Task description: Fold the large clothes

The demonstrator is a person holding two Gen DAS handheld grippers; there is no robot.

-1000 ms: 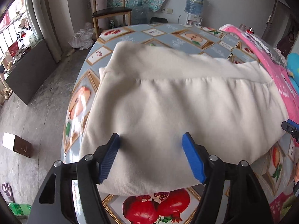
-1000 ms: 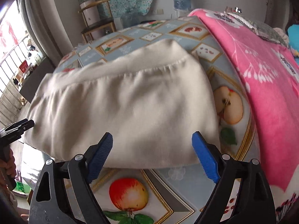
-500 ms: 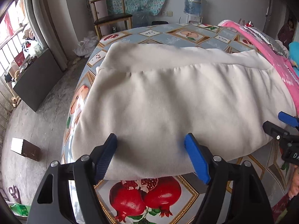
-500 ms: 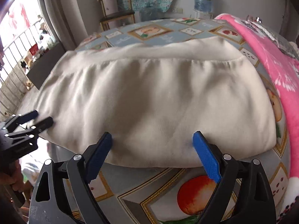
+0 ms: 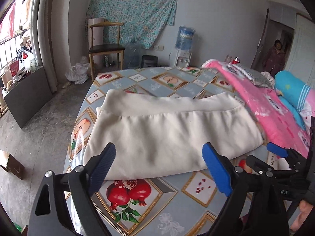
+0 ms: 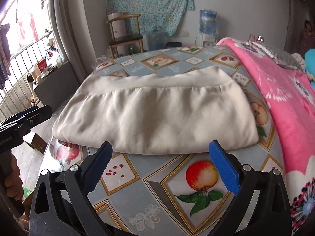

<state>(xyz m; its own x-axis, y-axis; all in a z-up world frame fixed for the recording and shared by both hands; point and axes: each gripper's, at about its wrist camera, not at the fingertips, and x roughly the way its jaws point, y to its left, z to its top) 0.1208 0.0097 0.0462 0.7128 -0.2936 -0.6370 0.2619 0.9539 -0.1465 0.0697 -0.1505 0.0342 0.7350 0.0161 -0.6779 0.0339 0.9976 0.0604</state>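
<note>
The cream garment [image 5: 169, 133] lies folded flat on the fruit-print cloth of the table [image 5: 177, 202], its ribbed band on the far side and the pink blanket [image 6: 279, 90] just beside its right end. The left tool [image 5: 159, 169] and the right tool [image 6: 163, 165] both hang over the near edge, jaws opening wide, touching no fabric and gripping nothing.

left hand-held gripper [image 5: 159, 166]: tilted down, jaws opening wide, nothing between its blue pads.
right hand-held gripper [image 6: 161, 162]: tilted down, jaws opening wide, nothing gripped.
left hand [image 6: 11, 179]: wrapped round its gripper's handle.
</note>
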